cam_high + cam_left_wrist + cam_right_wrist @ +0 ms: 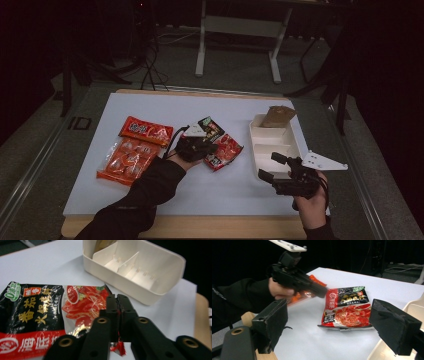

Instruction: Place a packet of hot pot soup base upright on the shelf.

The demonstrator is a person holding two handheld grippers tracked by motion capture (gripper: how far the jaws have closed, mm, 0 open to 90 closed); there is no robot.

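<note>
I see the divided tray (295, 145) at my right; the soup-base packet (225, 145) lies left of it, two snack packs (135, 150) farther left.

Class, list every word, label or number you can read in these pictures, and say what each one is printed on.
"番茄火锅底料": large yellow characters on the black and red soup base packet, its corner pinched in the left hand-held gripper.
"海底": white characters on that packet's red band, cut off there.
"ID": mark on the floor left of the table.
Print on the two orange snack packs is too blurred to read.
</note>
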